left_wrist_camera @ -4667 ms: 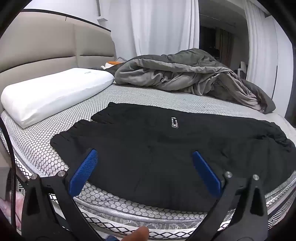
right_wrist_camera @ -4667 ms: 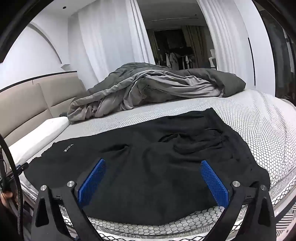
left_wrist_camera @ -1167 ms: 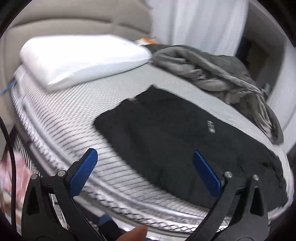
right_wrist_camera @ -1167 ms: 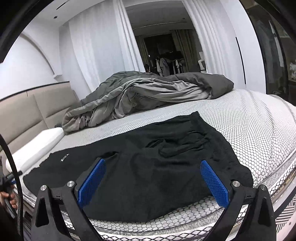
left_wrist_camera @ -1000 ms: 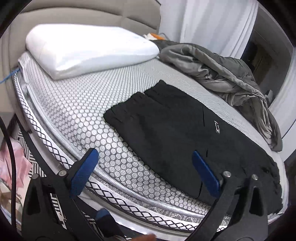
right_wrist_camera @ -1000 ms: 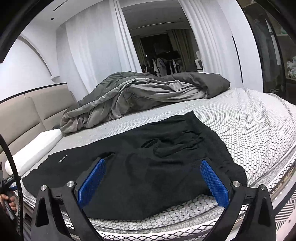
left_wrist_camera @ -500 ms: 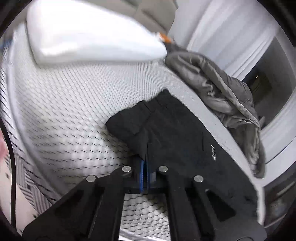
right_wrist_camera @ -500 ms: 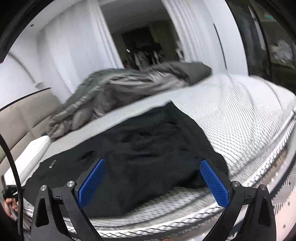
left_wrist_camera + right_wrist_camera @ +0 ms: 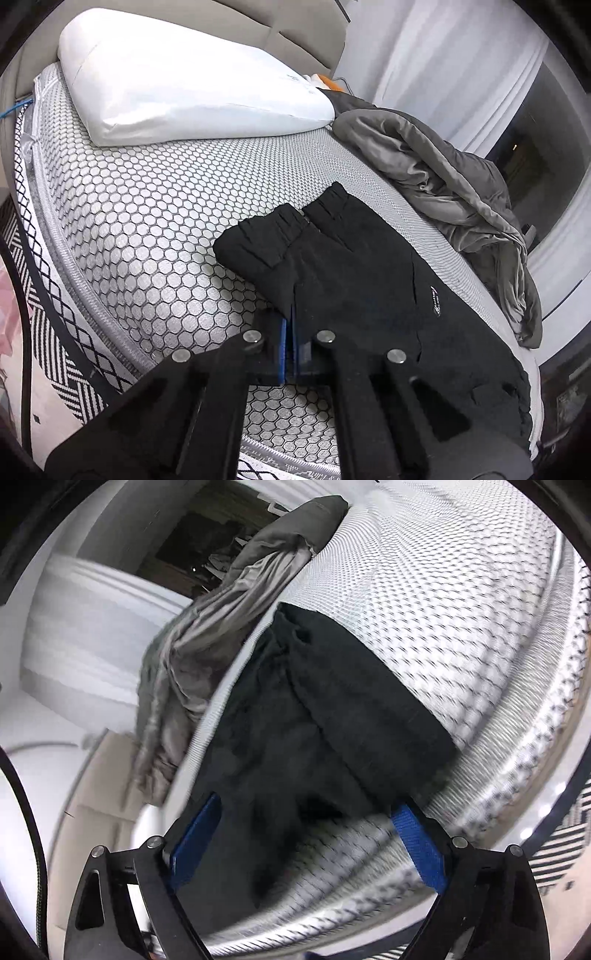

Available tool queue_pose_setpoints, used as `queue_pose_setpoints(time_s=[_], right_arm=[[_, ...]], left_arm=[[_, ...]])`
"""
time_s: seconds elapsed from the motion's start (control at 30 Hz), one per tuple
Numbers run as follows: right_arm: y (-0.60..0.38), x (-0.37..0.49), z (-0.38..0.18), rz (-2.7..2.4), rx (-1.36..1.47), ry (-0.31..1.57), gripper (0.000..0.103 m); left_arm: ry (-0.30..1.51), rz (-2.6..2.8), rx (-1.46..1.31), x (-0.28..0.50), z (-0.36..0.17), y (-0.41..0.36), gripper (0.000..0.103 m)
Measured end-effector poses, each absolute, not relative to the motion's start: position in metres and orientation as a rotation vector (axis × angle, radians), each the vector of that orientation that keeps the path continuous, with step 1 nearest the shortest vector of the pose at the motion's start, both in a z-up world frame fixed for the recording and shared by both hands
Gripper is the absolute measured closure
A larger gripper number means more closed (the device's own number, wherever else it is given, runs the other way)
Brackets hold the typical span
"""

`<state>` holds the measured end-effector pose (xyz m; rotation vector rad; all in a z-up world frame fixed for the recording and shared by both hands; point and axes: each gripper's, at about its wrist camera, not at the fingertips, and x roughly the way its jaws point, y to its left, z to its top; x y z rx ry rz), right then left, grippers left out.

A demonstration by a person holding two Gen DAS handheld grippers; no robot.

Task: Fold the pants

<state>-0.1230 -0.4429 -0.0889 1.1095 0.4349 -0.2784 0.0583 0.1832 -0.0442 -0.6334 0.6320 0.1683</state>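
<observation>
Black pants (image 9: 354, 280): laid flat on the bed, running from the centre of the left wrist view down to its lower right. Ribbed leg cuffs (image 9: 284, 229) lie side by side at centre frame, pointing toward the upper left. A small pale label (image 9: 436, 301) shows on the cloth at right of centre. In the right wrist view the same pants (image 9: 295, 720) appear as a dark, blurred band from upper centre to lower centre, tilted with the frame.

Left gripper (image 9: 291, 332): lower centre of its view, blue pads pressed together, clenched on the near edge of the pants; a crease in the cloth runs up from the pads. Black fingers and four metal screws are visible behind them.

Right gripper (image 9: 306, 842): bottom of its view, blue pads set wide apart, released; its jaws have just been closing slightly. The near end of the pants lies between the pads in the picture, but the pads do not press on it; whether either touches the cloth cannot be told through the blur.

Mattress (image 9: 147, 206): white cover with a dark honeycomb pattern, piped edge at lower left.

Pillow (image 9: 184, 81): white, upper left of the left wrist view, against a beige padded headboard (image 9: 295, 33).

Duvet (image 9: 461, 184): grey, crumpled, upper right to right edge, beyond the pants.

Curtains (image 9: 443, 55): white, top right.

Rug (image 9: 55, 350): black-and-white pattern, lower left, beside the bed.
</observation>
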Motion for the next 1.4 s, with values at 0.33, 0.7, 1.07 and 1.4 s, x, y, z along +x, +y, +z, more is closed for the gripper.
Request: queue_pose_setpoints(time_s=[0.33,0.7,1.07,1.4], right_arm=[[-0.468,-0.100,-0.056,-0.466,0.876,0.483,0.069],[-0.495,-0.121,-0.076,-0.555,0.922,0.528,0.066],[-0.473,-0.153,-0.089,-0.366,1.017,0.506,0.046],[-0.475,-0.153,-0.073,-0.529,0.899,0.486,0.085]], left_arm=[[0.638,0.153,-0.655,0.061,-0.051,0.187,0.103],[0.689,0.187,-0.583,0.060,-0.054,0.172,0.103],[0.682,0.111,-0.664,0.058,-0.056,0.170,0.055],[0.708,0.204,-0.654,0.058,-0.060,0.172,0.098]])
